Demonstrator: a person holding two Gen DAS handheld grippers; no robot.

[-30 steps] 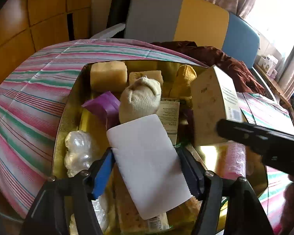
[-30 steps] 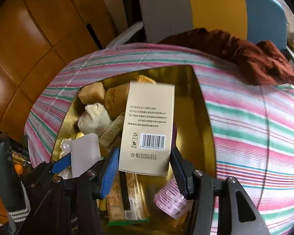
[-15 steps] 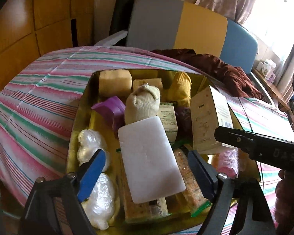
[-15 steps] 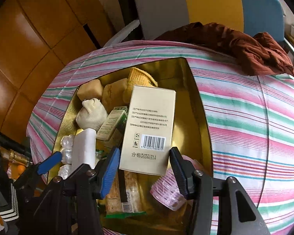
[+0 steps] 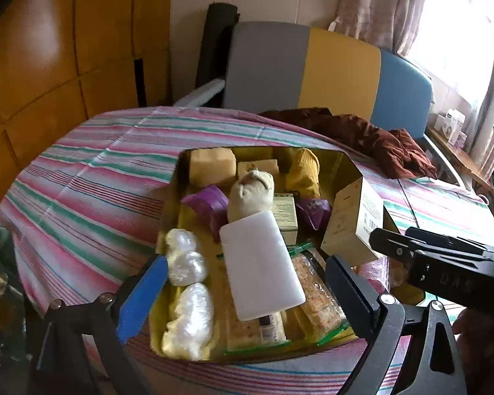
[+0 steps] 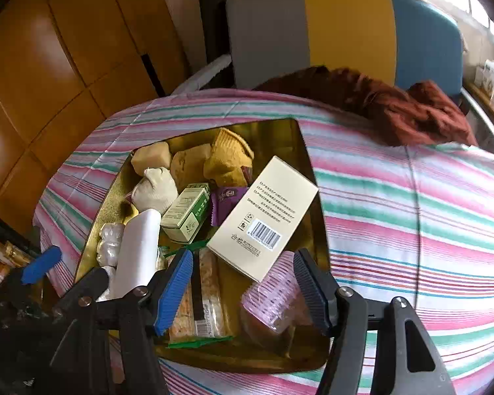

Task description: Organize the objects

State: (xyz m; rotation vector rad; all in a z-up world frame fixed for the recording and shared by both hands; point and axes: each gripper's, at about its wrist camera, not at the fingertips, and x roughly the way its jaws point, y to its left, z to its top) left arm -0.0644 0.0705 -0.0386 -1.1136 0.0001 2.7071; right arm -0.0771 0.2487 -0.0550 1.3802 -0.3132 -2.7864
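**Colours and patterns noted**

Gold tray (image 6: 309, 177), shiny inner walls. Tablecloth (image 6: 411, 204) striped pink, green and white, all around the tray. Ahead of the right gripper (image 6: 243, 283), whose one finger pad is blue and the other dark: cream box (image 6: 266, 217) with black print and a barcode. Just under that claw: pink ribbed cup (image 6: 273, 296). Between the left gripper (image 5: 243, 293) fingers: plain white block (image 5: 260, 263). Beyond it: off-white sock ball (image 5: 250, 194), purple packets (image 5: 207, 202), mustard knit (image 5: 303, 171). Left of the block: clear-wrapped white bundles (image 5: 186, 260). Far behind: dark red-brown cloth (image 5: 362, 135); chair back (image 5: 313, 72) grey, yellow, blue.
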